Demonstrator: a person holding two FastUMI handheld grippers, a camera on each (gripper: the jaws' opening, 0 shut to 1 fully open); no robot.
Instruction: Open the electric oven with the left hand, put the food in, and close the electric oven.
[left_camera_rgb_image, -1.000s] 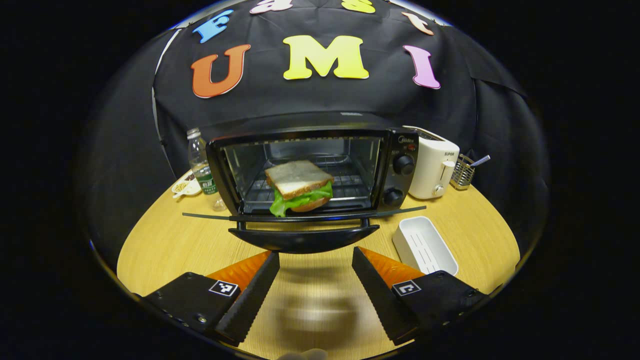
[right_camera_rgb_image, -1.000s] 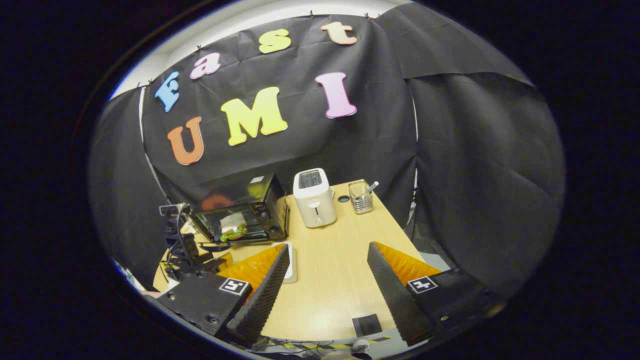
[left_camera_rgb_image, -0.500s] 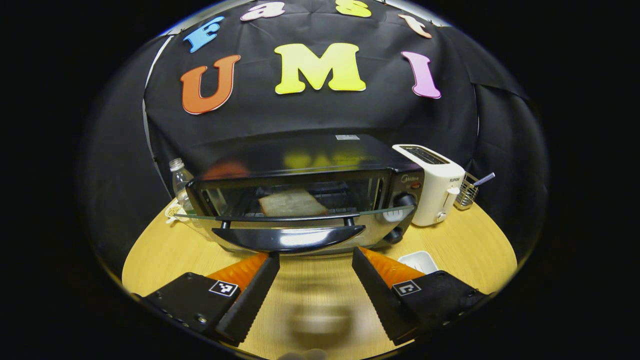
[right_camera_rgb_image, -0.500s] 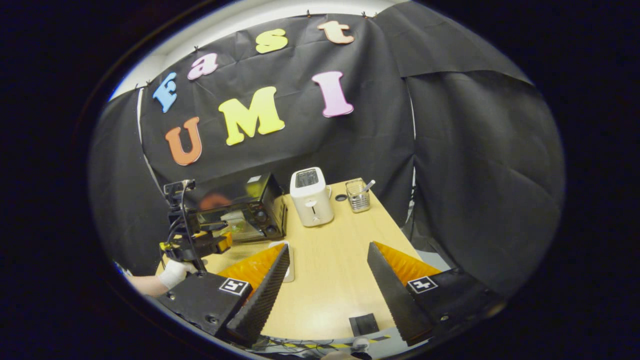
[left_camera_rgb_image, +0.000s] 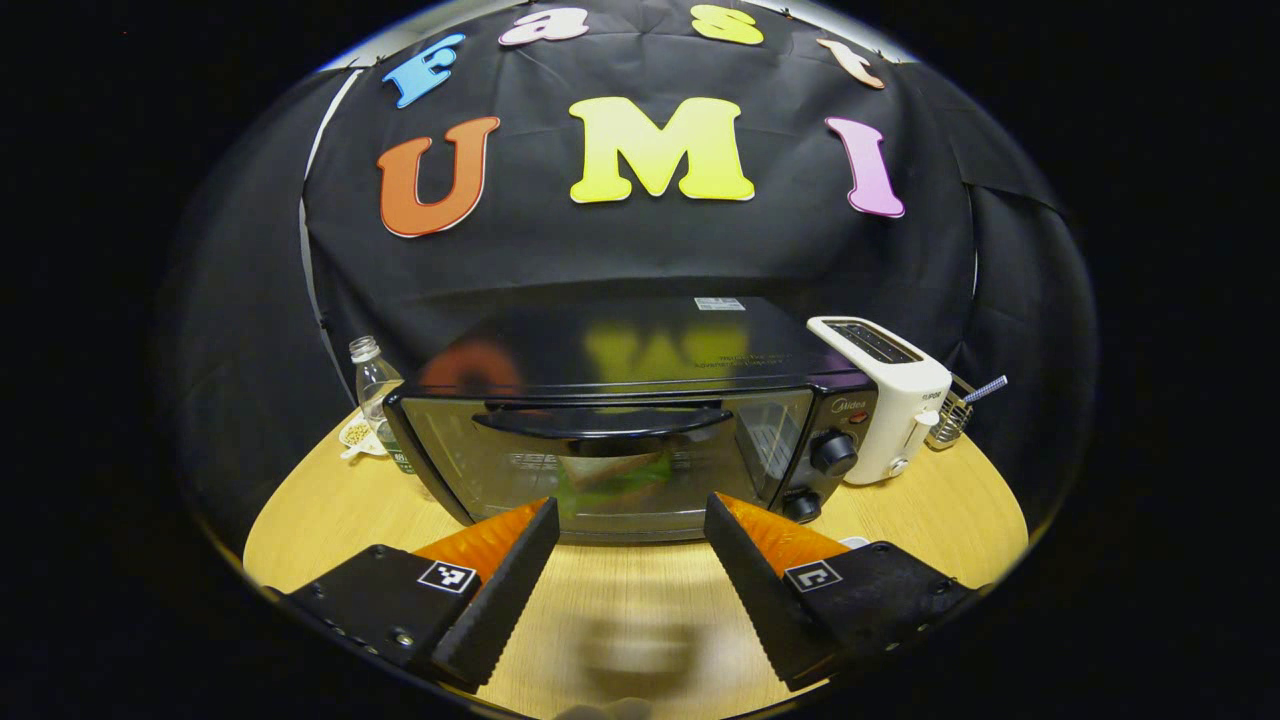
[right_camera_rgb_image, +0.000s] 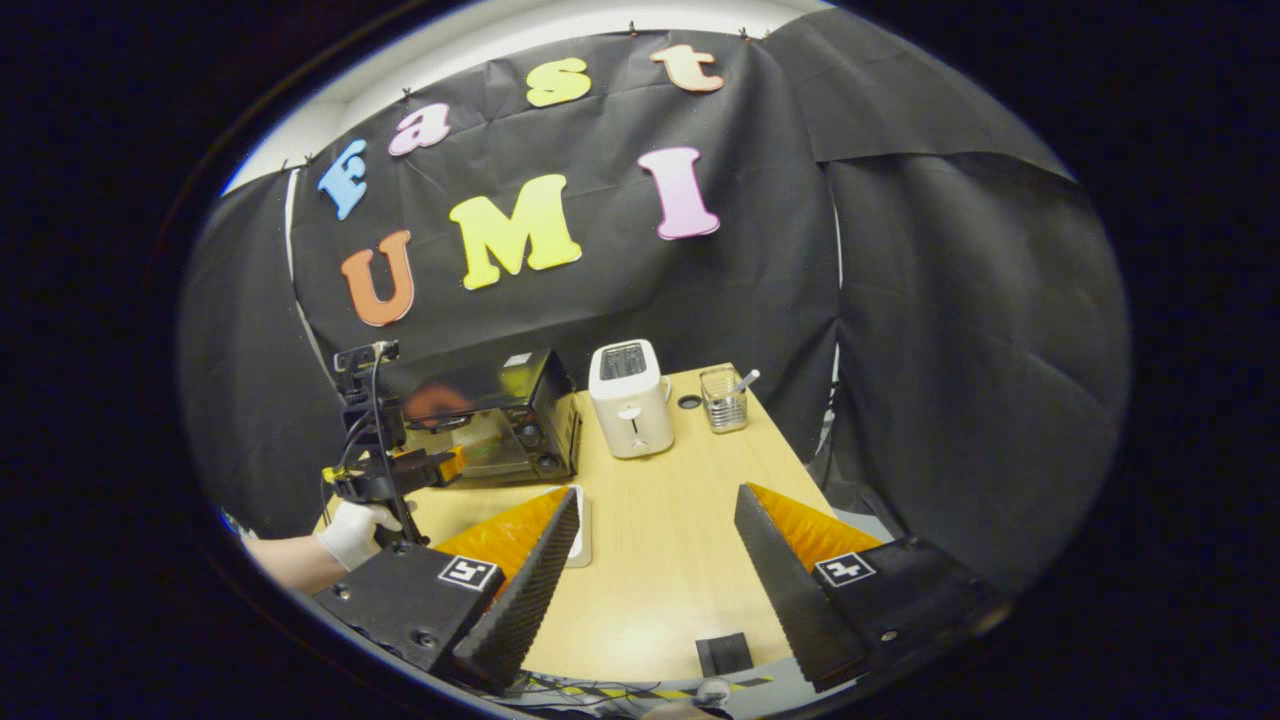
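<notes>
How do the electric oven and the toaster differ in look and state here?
The electric oven is black, wide and low, with a front glass door shut over the food; the toaster is white, narrow and upright, with open top slots. The oven has round knobs, the toaster a side lever. Both stand on the wooden table.

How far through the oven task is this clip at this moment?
Nearly finished. Done: the sandwich sits inside the electric oven, seen through the glass of the door, which stands upright against the oven front. In hand: nothing; the left gripper is open in front of the door, and the right gripper is open over the table. Left: at most confirming the door is fully latched.
</notes>
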